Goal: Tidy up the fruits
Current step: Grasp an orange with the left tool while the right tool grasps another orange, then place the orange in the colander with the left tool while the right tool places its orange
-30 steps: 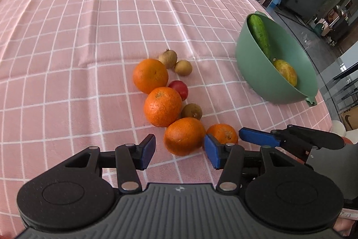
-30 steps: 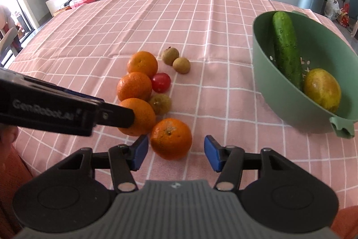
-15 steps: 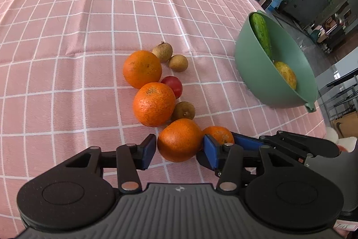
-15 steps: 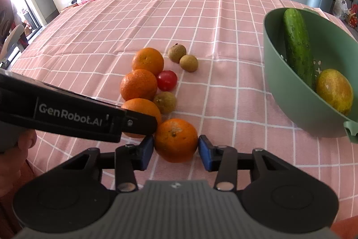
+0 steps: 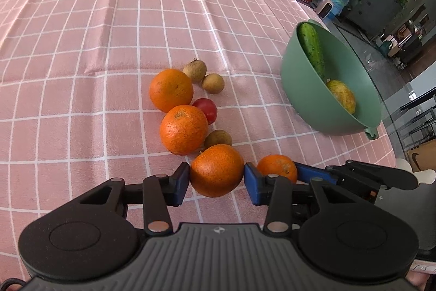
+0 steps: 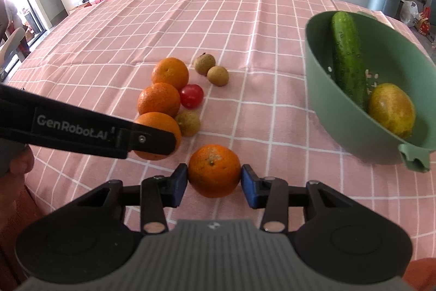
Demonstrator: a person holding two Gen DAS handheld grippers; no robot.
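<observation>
A: Pinching two oranges at once, are they?

B: Yes; the left hand-held gripper (image 5: pixel 216 180) has just been closing and its blue pads now sit against the sides of one orange (image 5: pixel 216 170); the right hand-held gripper (image 6: pixel 214 179) has likewise been closing and presses on the second orange (image 6: pixel 214 170); both fruits rest on the pink checked tablecloth (image 5: pixel 95 45) near the tabletop's near edge.

A: How will they handle?

B: Round, firm, fairly light I'd judge; the dimpled peel should give some hold, but a sphere can roll out, so gripping across the widest middle, as now, looks right; squeezing hard could bruise it.

A: Anything in the way?

B: Two more oranges (image 5: pixel 183 129), a red tomato (image 5: pixel 205 110) and three small brown fruits (image 5: pixel 218 138) lie just behind; the two tools are close together, so they could knock each other; the green bowl (image 6: pixel 354 132) near the right edge already holds a cucumber (image 6: pixel 347 56) and a yellowish fruit (image 6: pixel 391 109).
</observation>
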